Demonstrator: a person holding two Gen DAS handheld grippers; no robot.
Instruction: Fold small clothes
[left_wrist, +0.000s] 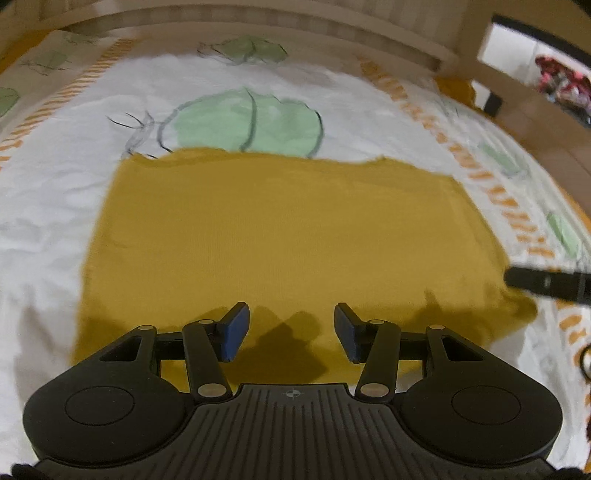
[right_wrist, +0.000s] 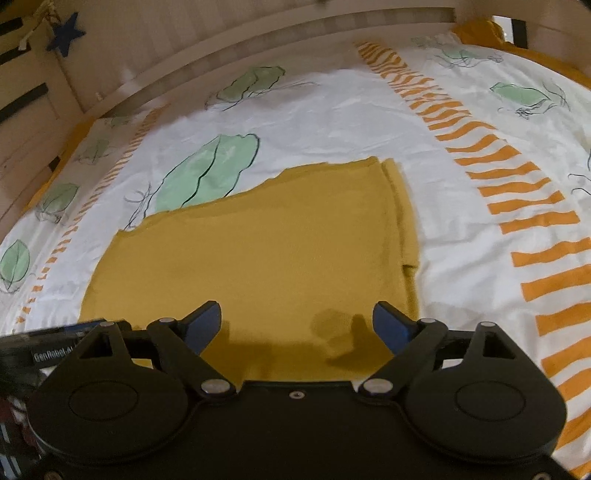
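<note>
From the left wrist view, we see the left gripper (left_wrist: 291, 332) above the near edge of the mustard garment (left_wrist: 280, 236), jaws apart with nothing between them. The garment lies flat on the white bedsheet (left_wrist: 48, 206); its far edge is straight, and bare sheet lies beyond it and to its left. The right gripper's dark tip shows at the garment's right edge.

From the right wrist view, we see the right gripper (right_wrist: 297, 328) with jaws spread wide and empty over the garment's near edge. A folded layer runs along its right side, with open sheet beyond toward the orange stripes (right_wrist: 517, 199).
</note>
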